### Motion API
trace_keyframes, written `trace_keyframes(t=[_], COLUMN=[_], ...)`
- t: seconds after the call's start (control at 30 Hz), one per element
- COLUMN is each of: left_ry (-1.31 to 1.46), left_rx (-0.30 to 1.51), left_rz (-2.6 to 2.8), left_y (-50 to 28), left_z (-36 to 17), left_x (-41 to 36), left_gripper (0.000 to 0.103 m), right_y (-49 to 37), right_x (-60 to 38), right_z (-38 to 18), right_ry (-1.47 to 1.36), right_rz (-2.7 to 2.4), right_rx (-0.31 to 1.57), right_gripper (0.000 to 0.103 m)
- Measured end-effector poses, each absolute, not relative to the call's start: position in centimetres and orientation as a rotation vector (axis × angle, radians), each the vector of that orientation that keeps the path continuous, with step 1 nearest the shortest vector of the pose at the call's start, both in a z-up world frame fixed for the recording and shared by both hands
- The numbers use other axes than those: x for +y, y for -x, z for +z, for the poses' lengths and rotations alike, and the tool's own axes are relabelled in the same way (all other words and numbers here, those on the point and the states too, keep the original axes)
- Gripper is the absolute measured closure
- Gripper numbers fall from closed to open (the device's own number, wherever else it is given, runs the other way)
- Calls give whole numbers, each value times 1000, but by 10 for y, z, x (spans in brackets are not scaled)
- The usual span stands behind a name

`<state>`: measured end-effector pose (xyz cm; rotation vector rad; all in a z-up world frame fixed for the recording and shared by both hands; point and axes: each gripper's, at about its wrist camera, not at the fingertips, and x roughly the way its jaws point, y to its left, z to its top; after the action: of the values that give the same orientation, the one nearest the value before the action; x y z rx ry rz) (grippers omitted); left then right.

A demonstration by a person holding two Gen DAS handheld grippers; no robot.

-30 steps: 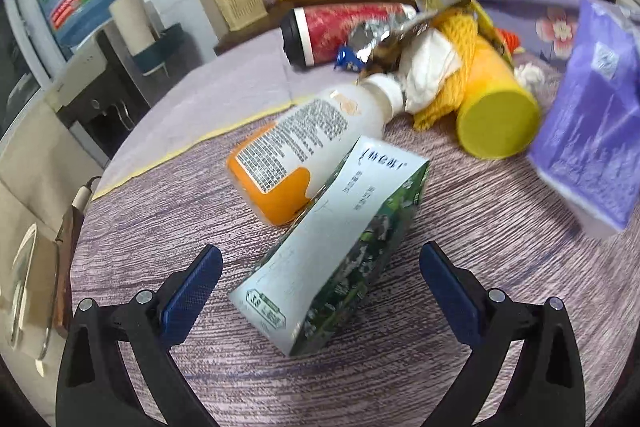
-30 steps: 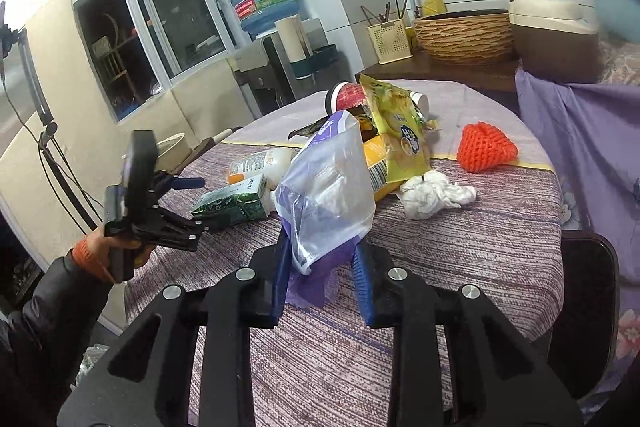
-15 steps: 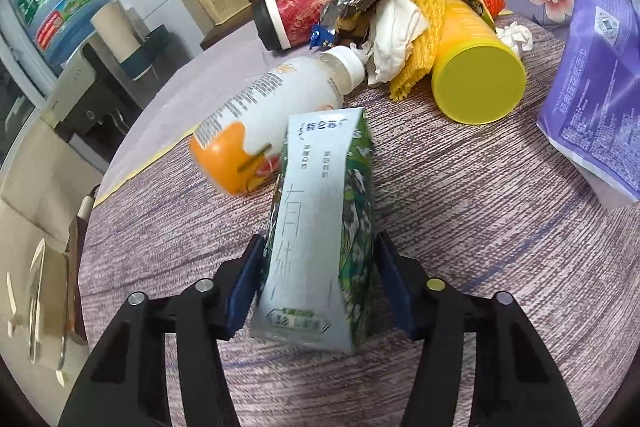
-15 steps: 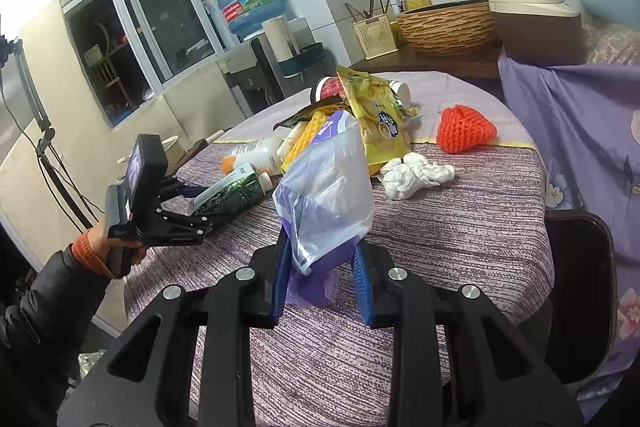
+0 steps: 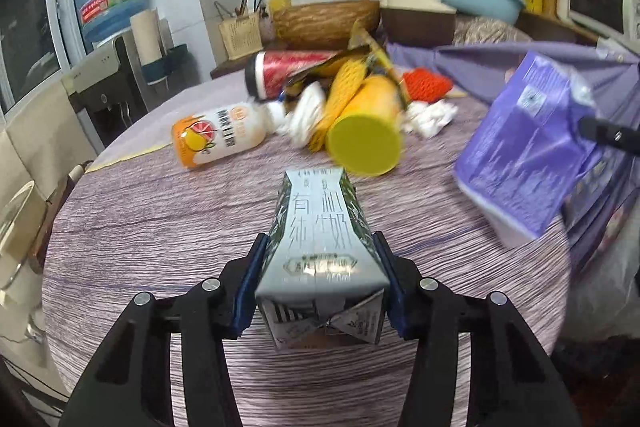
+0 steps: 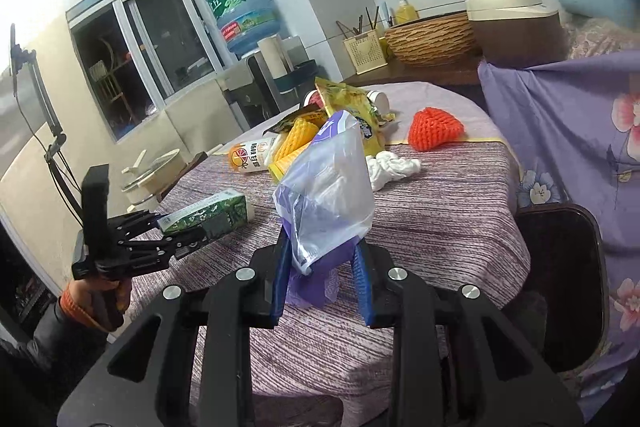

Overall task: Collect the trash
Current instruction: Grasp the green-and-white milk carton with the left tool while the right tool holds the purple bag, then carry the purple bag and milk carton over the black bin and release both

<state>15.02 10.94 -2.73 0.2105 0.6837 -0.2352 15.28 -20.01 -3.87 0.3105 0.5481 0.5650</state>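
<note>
My left gripper (image 5: 320, 267) is shut on a green and white milk carton (image 5: 320, 231), held just above the purple striped tablecloth (image 5: 160, 227); it also shows in the right wrist view (image 6: 208, 217). My right gripper (image 6: 322, 267) is shut on a purple and clear plastic bag (image 6: 328, 195), held upright; the bag shows at the right of the left wrist view (image 5: 524, 147). Behind lie an orange juice bottle (image 5: 218, 137), a yellow canister (image 5: 366, 135), a red cup (image 5: 288, 69), crumpled white tissue (image 6: 390, 167) and an orange foam net (image 6: 436, 129).
A purple flowered cloth (image 6: 568, 131) hangs at the right over a dark chair (image 6: 560, 279). A wicker basket (image 5: 324, 21), a water dispenser (image 5: 108, 67) and a counter stand behind the table. A pot with a lid (image 6: 154, 175) sits left of the table.
My left gripper closed on the milk carton, then lifted it and levelled out. The right gripper kept its hold on the bag and shifted slightly.
</note>
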Motion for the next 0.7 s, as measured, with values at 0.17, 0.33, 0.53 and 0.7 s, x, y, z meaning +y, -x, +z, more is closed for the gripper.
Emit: trace_keyframes(t=[0.17, 0.33, 0.53, 0.7], left_ry=[-138, -139, -124, -141], left_rx=[614, 558, 514, 479], left_rz=[-232, -247, -295, -384], left_y=[-141, -136, -138, -142], left_z=[-18, -6, 8, 16], left_x=[86, 65, 41, -2], left_gripper=[52, 53, 53, 53], right_y=[-140, -129, -117, -123], right_x=[-232, -272, -307, -340], right_z=[-37, -34, -32, -40], right_ry=[-334, -361, -360, -330], right_rz=[522, 443, 363, 193], right_rx=[513, 479, 444, 457], right_gripper=[74, 74, 74, 74])
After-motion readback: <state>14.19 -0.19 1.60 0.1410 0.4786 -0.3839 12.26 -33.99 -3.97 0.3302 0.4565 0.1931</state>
